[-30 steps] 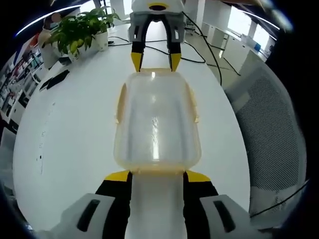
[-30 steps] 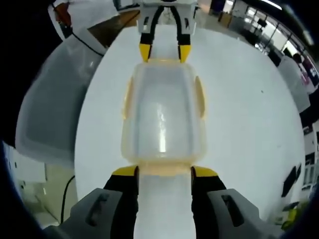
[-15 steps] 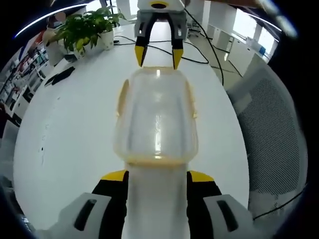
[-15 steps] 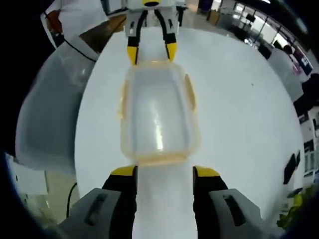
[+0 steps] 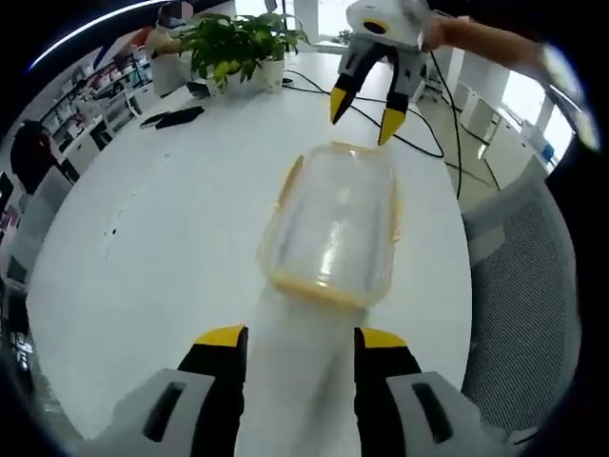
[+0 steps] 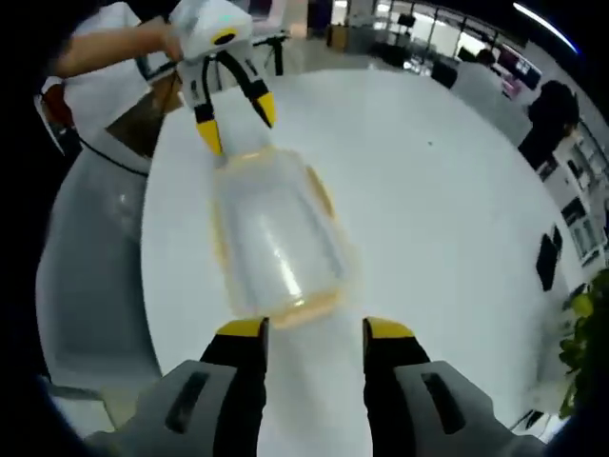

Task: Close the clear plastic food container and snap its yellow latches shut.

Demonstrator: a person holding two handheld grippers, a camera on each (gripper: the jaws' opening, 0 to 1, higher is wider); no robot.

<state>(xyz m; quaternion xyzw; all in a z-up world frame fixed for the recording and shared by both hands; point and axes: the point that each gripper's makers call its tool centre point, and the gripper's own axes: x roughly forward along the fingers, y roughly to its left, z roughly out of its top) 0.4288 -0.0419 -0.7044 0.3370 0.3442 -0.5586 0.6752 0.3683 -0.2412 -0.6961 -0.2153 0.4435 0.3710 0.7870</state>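
Both sets of jaws are spread wide with nothing between them: our left gripper (image 5: 297,338) has its yellow-tipped black jaws either side of bare desk, just short of the near end of the clear plastic food container with the yellow rim and latches (image 5: 335,227), and our right gripper (image 6: 314,330) sits the same way at the opposite end, where the container (image 6: 271,246) looks a bit blurred. In the left gripper view the right gripper (image 5: 366,102) hangs open just past the far end of the box, above it and not touching as far as we can tell. The lid looks to be already on, and the yellow latches along the long sides seem to lie flat, but honestly it's too hazy to say whether any are snapped. The box sits alone in the middle of the round white desk (image 5: 162,238), with a potted green plant (image 5: 238,48) and black cables (image 5: 314,88) well apart at the far edge. We'd guess we're between latches here, so the next move calls for lining up on an end latch and pressing it down until it clicks.
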